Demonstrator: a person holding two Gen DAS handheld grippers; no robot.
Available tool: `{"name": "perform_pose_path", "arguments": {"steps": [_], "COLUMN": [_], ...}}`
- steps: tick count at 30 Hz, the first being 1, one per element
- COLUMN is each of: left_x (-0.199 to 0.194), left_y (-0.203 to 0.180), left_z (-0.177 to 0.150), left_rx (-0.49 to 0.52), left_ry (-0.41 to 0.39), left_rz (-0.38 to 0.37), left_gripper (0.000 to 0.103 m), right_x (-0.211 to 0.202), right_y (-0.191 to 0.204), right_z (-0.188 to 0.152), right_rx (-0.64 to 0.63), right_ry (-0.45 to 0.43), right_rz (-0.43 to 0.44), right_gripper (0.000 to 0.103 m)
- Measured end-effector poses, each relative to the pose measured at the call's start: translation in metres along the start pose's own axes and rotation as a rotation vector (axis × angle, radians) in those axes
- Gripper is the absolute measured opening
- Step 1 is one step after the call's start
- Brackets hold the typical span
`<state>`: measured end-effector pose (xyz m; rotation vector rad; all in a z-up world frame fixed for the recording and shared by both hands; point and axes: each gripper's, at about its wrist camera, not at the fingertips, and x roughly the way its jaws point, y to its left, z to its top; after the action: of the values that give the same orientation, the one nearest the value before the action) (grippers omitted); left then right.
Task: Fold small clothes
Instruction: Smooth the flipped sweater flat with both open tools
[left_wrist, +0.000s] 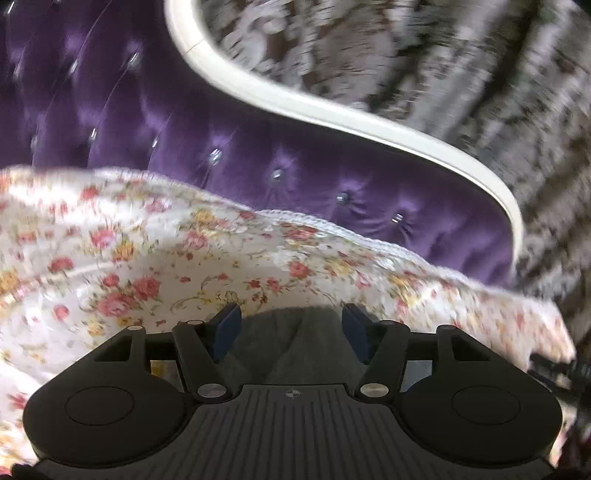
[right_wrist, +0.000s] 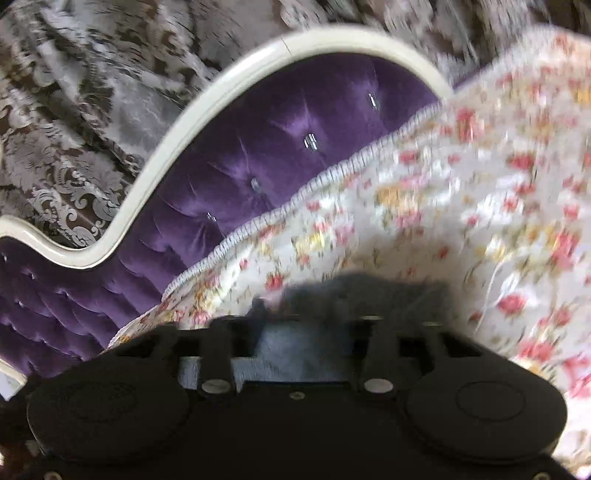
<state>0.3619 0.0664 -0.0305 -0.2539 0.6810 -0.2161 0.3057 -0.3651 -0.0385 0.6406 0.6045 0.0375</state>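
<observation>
Your left gripper (left_wrist: 290, 332) has its blue-padded fingers (left_wrist: 226, 328) spread fairly wide, and a piece of grey cloth (left_wrist: 291, 343) lies in the gap between them; neither pad presses on it, so it is not pinched. The grey cloth rests on the floral bedspread (left_wrist: 155, 251), on the side away from the purple tufted headboard (left_wrist: 177, 122).

Your right gripper (right_wrist: 295, 332) is badly blurred. Its fingers run into a dark grey garment (right_wrist: 354, 291) that bunches over the tips, and you cannot tell whether they are closed on it. That garment too sits on the floral bedspread (right_wrist: 424, 206), in front of the headboard (right_wrist: 280, 140).

The headboard's cream frame (left_wrist: 332, 114) curves along its top edge, and behind it hangs a brown and silver damask curtain (left_wrist: 461, 66), also seen from the right wrist (right_wrist: 74, 110).
</observation>
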Motion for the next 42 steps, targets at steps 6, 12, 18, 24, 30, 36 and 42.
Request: {"name": "perform_pose_path", "arguments": {"steps": [6,12,18,24,30,36,42], "left_x": [-0.013,0.013,0.03,0.03,0.032,0.033,0.035], "left_y": [-0.04,-0.065,-0.053,-0.051,-0.052,-0.051,-0.052], "left_z": [-0.034,-0.063,-0.07,-0.071,-0.072,-0.07,-0.071], "left_rx": [0.24,0.42,0.368,0.351,0.341,0.336,0.341], "left_ry": [-0.014,0.045,0.096,0.096,0.105,0.116,0.116], "left_rz": [-0.001,0.027,0.03,0.026,0.029,0.027,0.038], "left_gripper": [0.061,0.061,0.066,0.068,0.068,0.068,0.068], "right_x": [-0.025,-0.025,0.009,0.048,0.029,-0.017,-0.062], "right_y": [0.039,0.096,0.132,0.128,0.119,0.099,0.081], "right_z": [-0.017,-0.067,-0.09,-0.085,-0.079,-0.111,-0.123], "right_rx": [-0.207,-0.474,-0.615,-0.586,-0.517,-0.628,-0.615], "right_ry": [-0.001,0.072,0.142,0.177,0.142,0.122,0.086], "right_rz": [0.009,0.032,-0.008,-0.152,-0.134,-0.171,-0.172], "right_gripper": [0.061,0.064,0.064,0.071,0.073,0.074,0.075]}}
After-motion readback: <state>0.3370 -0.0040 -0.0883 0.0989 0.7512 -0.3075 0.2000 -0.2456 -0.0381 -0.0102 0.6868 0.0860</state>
